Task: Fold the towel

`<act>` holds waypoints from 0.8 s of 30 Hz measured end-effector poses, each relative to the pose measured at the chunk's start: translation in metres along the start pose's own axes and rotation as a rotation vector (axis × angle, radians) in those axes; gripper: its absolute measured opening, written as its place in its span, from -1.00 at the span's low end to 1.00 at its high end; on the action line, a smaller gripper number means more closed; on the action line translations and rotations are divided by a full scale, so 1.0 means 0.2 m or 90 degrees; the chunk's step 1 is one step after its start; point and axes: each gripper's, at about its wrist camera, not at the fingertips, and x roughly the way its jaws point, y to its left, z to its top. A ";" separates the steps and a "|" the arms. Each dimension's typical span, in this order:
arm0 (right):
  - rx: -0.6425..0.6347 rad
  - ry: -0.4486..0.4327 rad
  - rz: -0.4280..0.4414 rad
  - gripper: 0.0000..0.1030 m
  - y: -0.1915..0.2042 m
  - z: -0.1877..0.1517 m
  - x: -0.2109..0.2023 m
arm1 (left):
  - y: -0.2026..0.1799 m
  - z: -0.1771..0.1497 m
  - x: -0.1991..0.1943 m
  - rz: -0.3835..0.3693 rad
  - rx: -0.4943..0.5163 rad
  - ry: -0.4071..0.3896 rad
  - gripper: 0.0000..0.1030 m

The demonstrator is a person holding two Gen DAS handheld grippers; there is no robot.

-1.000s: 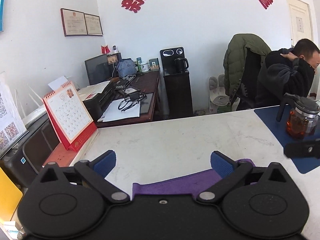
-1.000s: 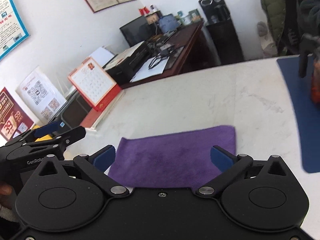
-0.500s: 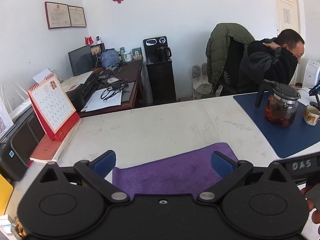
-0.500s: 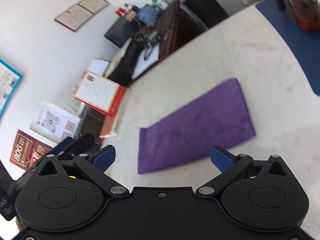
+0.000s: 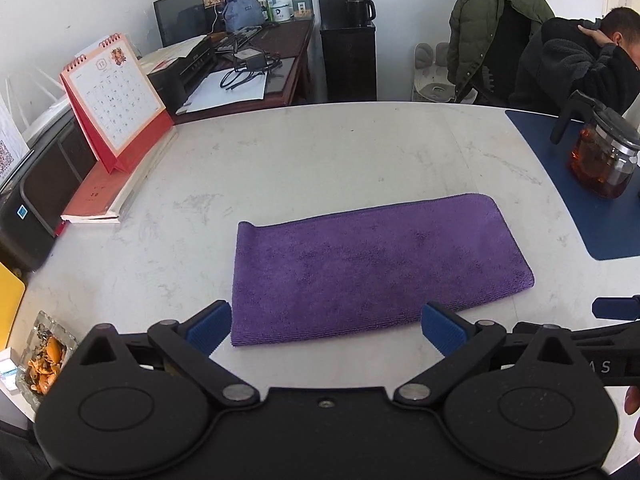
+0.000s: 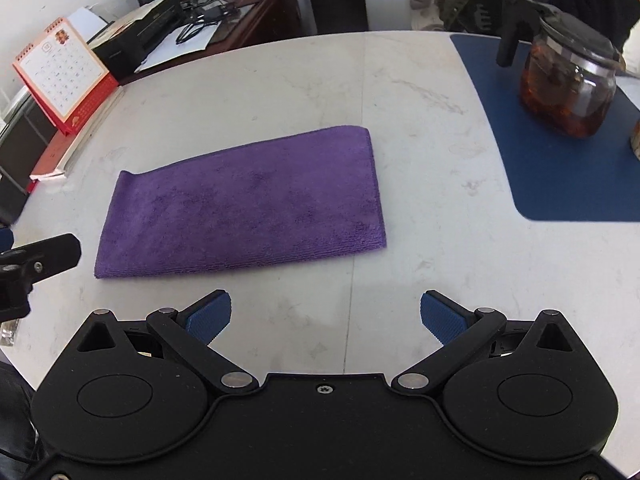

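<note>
A purple towel lies flat on the white table, folded into a long rectangle. In the left wrist view my left gripper hovers open over the towel's near edge, nothing between its blue pads. The right wrist view shows the same towel ahead and slightly left. My right gripper stands open above bare table, a short way back from the towel's near edge. The right gripper's black body shows at the right edge of the left view; the left gripper's finger shows at the left edge of the right view.
A glass teapot of dark tea stands on a blue mat at the right. A red desk calendar and a red book sit at the far left. A glass ashtray is at the near left. A person sits behind the table.
Both grippers have risen and pulled back from the towel, so both views now look down on its whole length. The towel lies flat and unmoved.
</note>
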 end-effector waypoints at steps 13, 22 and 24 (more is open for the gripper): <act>-0.055 0.004 -0.002 1.00 0.11 0.06 0.03 | 0.04 0.04 0.08 -0.003 0.000 0.017 0.97; -0.058 0.013 -0.005 1.00 0.13 0.09 0.07 | 0.03 0.07 0.13 -0.008 0.005 0.026 0.97; -0.058 0.017 -0.004 1.00 0.13 0.10 0.08 | 0.03 0.07 0.15 -0.010 0.006 0.030 0.97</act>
